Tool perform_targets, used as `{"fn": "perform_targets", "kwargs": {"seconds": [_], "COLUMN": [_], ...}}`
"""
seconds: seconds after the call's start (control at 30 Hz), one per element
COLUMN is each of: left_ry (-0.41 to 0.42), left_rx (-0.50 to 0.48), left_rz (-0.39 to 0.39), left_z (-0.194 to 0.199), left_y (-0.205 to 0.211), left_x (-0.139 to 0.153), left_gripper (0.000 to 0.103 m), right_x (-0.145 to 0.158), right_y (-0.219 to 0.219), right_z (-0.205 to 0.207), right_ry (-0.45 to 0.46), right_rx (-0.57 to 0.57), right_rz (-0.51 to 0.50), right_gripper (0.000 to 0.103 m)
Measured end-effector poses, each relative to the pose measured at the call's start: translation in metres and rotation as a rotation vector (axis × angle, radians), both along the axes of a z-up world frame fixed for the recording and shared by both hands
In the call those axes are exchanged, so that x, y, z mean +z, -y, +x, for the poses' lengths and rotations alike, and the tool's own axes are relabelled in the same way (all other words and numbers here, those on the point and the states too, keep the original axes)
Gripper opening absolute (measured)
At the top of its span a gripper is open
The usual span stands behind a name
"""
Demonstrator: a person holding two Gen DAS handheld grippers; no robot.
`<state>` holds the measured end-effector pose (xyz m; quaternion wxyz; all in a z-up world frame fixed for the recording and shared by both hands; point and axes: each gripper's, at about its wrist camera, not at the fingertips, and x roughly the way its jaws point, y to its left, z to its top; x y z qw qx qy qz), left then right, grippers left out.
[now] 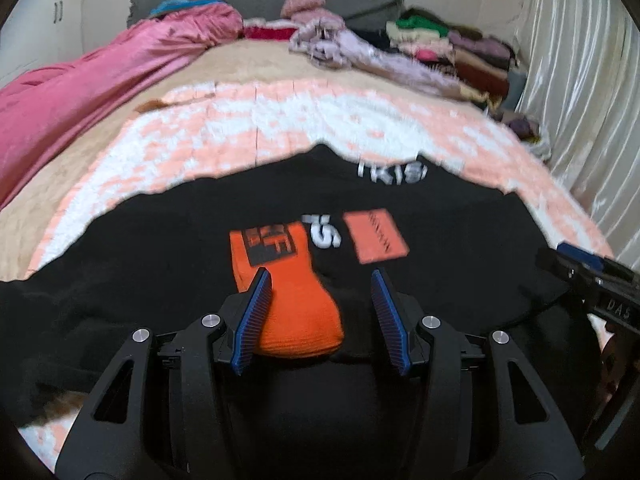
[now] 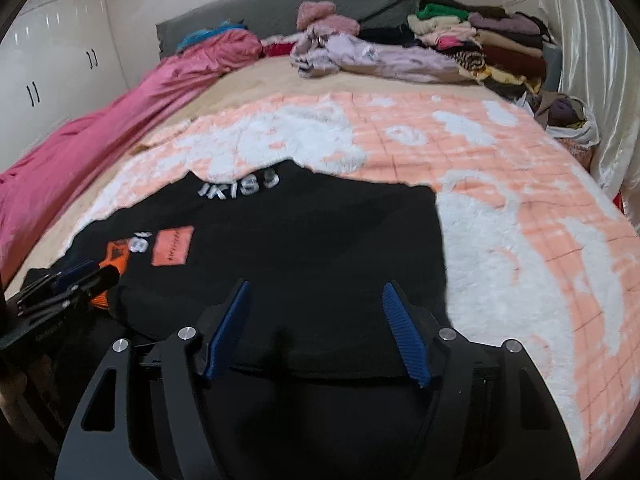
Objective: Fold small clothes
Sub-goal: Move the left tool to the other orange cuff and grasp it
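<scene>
A black top (image 2: 288,248) with orange patches lies spread on a pink and white blanket (image 2: 520,184) on a bed. The left gripper (image 1: 320,276) and right gripper (image 2: 316,288) hover over its near edge, both released, holding nothing. Folding seems to be starting; next, each likely must pinch the hem.

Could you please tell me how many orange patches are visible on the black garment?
2: a large orange patch between the left gripper's open fingers, and a smaller orange rectangle just beyond it. Folds in the black garment may hide others.
</scene>
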<state>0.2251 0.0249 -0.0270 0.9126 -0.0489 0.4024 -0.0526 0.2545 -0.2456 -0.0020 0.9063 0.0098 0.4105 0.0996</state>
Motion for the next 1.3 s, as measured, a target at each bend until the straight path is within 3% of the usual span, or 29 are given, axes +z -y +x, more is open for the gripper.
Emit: {"fn": "perform_targets", "kwargs": {"seconds": [0.17, 0.37, 0.57, 0.63, 0.73, 0.83, 0.9, 1.3], "left_ry": [-0.050, -0.055, -0.049, -0.040, -0.024, -0.007, 0.004, 0.068], "left_rx": [-0.003, -0.010, -0.016, -0.009, 0.001, 0.019, 0.034, 0.132], "left_rz": [-0.006, -0.024, -0.061, -0.060, -0.069, -0.068, -0.053, -0.043], "left_z": [0.004, 0.004, 0.003, 0.002, -0.001, -0.005, -0.008, -0.038], "left_y": [-0.003, -0.005, -0.007, -0.009, -0.012, -0.016, -0.019, -0.056], "left_x": [-0.012, -0.012, -0.006, -0.003, 0.005, 0.012, 0.016, 0.035], "left_gripper": [0.044, 0.046, 0.057, 0.065, 0.078, 0.084, 0.093, 0.093], "right_x": [-0.032, -0.033, -0.022, -0.018, -0.010, -0.002, 0.000, 0.013], "right_y": [0.010, 0.013, 0.019, 0.020, 0.022, 0.026, 0.027, 0.022], "right_z": [0.011, 0.007, -0.012, -0.017, -0.027, -0.034, -0.036, -0.048], "right_ry": [-0.108, -0.100, -0.064, -0.055, -0.031, -0.015, -0.008, 0.024], "right_rx": [-0.041, -0.044, -0.051, -0.050, -0.057, -0.065, -0.068, -0.051], "right_rz": [0.008, 0.032, 0.070, 0.073, 0.078, 0.093, 0.091, 0.090], "right_gripper": [0.065, 0.067, 0.071, 0.072, 0.083, 0.085, 0.088, 0.093]}}
